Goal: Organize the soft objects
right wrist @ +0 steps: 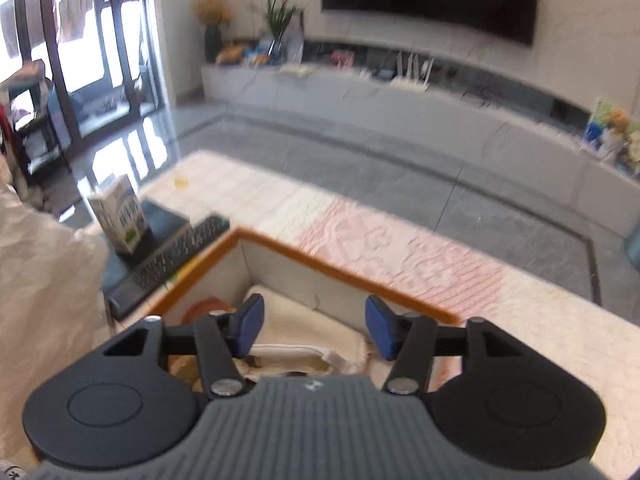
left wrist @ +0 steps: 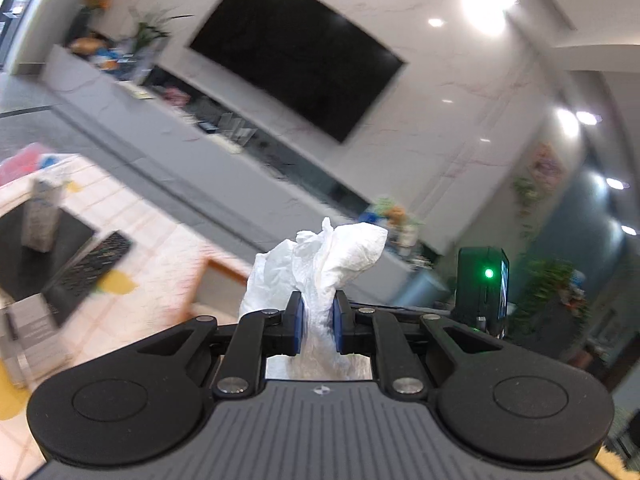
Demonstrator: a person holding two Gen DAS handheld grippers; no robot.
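The worktop (right wrist: 400, 240), under a pale quilted cover with pink and cream patches, fills the middle of the right wrist view, and sunk into it at lower centre is a storage box (right wrist: 344, 270) with an orange-brown rim and pale inner walls. Inside the box, at the bottom centre of that frame, lies cream folded cloth (right wrist: 296, 328), with something orange-brown beside it that is too hidden to name. Left of the box sit a dark tray (right wrist: 160, 220), a carton (right wrist: 120, 216) standing on it, and a remote control (right wrist: 180, 252) at its edge. The right claw (right wrist: 315, 330) hangs over the box with its blue pads spread wide and nothing between them. In the left wrist view the left claw (left wrist: 317, 326), at lower centre, is closed tight on a crumpled white tissue (left wrist: 320, 264), which bunches upward above the pads and trails below them, held in the air clear of the worktop. The tissue looks nearly weightless, limp and easily torn, so I judge a pinch at its gathered middle, as here, is the safest hold; a loose corner would likely rip or slip.
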